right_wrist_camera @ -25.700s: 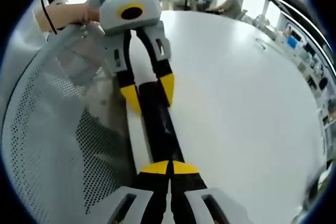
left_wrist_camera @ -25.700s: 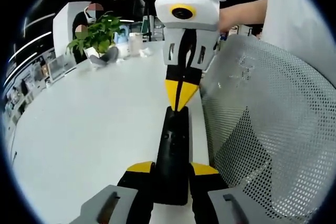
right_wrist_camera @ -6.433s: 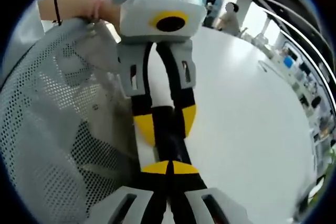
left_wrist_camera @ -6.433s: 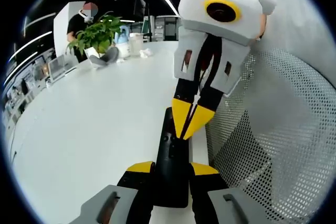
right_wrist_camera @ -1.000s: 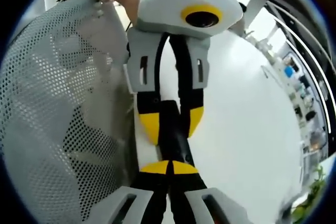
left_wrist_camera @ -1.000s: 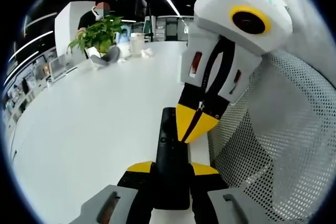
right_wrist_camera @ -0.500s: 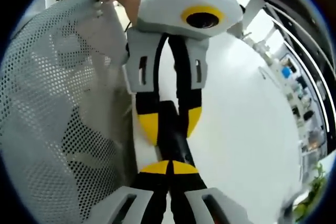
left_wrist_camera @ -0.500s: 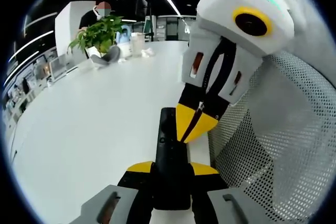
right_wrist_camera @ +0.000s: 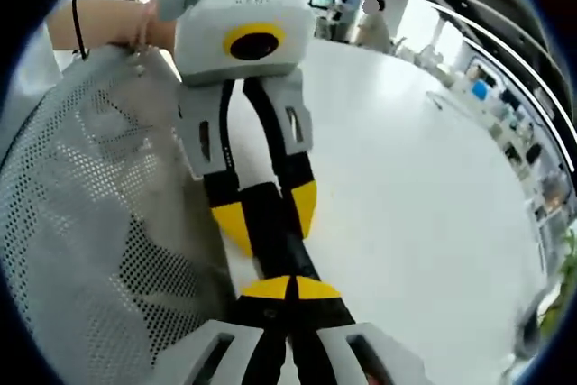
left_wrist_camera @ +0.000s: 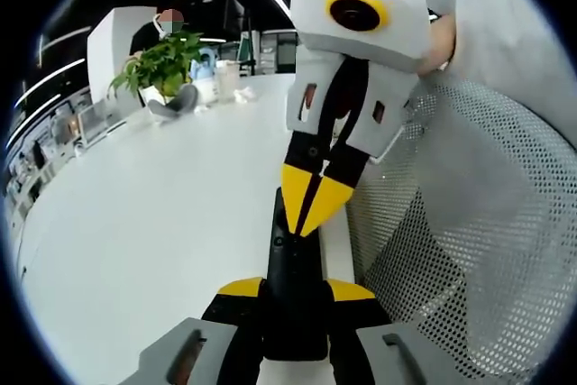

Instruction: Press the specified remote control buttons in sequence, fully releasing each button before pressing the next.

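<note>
A black remote control [left_wrist_camera: 291, 263] lies lengthwise between the yellow-tipped jaws of my left gripper [left_wrist_camera: 296, 291], which is shut on its near end. My right gripper [left_wrist_camera: 308, 214] comes down from the upper right, shut with nothing held, its joined yellow tips resting on the remote's upper face just short of the far end. In the right gripper view the same remote [right_wrist_camera: 273, 223] runs from the left gripper [right_wrist_camera: 269, 214] down to my right gripper's [right_wrist_camera: 290, 288] closed tips, which cover part of it. Which button lies under the tips is hidden.
A white table [left_wrist_camera: 153, 214] spreads out to the left, with a potted plant [left_wrist_camera: 162, 65] and small items at its far end. A grey mesh chair back [left_wrist_camera: 460, 232] stands close beside the remote. A person's hand [right_wrist_camera: 108, 20] holds the left gripper.
My right gripper has swung over, its body now more upright and further left in the left gripper view. Its tips stay on the remote. The left gripper's hold is unchanged.
</note>
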Available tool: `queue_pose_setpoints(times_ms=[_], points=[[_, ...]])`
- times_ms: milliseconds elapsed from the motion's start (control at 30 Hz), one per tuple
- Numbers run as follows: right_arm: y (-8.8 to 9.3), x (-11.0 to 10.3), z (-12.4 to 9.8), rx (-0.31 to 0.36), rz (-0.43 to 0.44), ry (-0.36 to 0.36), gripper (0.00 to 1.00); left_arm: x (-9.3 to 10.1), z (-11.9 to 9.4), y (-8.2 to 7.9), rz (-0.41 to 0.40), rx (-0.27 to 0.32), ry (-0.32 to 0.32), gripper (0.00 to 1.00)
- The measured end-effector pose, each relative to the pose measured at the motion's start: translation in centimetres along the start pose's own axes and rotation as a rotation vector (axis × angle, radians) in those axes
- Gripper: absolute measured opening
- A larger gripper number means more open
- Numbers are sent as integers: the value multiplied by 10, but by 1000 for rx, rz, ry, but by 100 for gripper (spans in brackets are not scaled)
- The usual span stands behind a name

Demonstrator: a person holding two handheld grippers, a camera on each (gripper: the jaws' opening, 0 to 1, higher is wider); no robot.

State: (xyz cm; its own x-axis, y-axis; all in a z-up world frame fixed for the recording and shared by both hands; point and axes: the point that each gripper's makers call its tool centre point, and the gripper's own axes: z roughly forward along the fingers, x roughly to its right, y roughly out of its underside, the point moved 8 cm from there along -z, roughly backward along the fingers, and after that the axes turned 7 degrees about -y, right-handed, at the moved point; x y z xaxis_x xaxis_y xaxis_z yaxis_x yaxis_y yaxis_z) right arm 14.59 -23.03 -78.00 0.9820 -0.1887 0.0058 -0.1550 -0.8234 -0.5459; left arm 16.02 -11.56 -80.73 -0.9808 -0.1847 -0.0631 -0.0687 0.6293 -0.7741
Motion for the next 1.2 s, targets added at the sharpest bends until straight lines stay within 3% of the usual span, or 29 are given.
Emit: queue_pose_setpoints(times_ms=[233,500,900,1067,1200], points=[[-1,4,3,-36,-43,-4,0,-1,1,0,2,4,4,25],[-4,16,4,-62,53,-101,0,-2,1,0,3,2,4,25],[-7,21,6,-115,6,-193,0,-1,1,-1,6,1,2,25],[-5,17,5,-101,-38,-180,0,-1,1,-1,5,1,0,25],[-3,16,4,-77,-20,-153,0,0,1,-1,6,0,0,25]])
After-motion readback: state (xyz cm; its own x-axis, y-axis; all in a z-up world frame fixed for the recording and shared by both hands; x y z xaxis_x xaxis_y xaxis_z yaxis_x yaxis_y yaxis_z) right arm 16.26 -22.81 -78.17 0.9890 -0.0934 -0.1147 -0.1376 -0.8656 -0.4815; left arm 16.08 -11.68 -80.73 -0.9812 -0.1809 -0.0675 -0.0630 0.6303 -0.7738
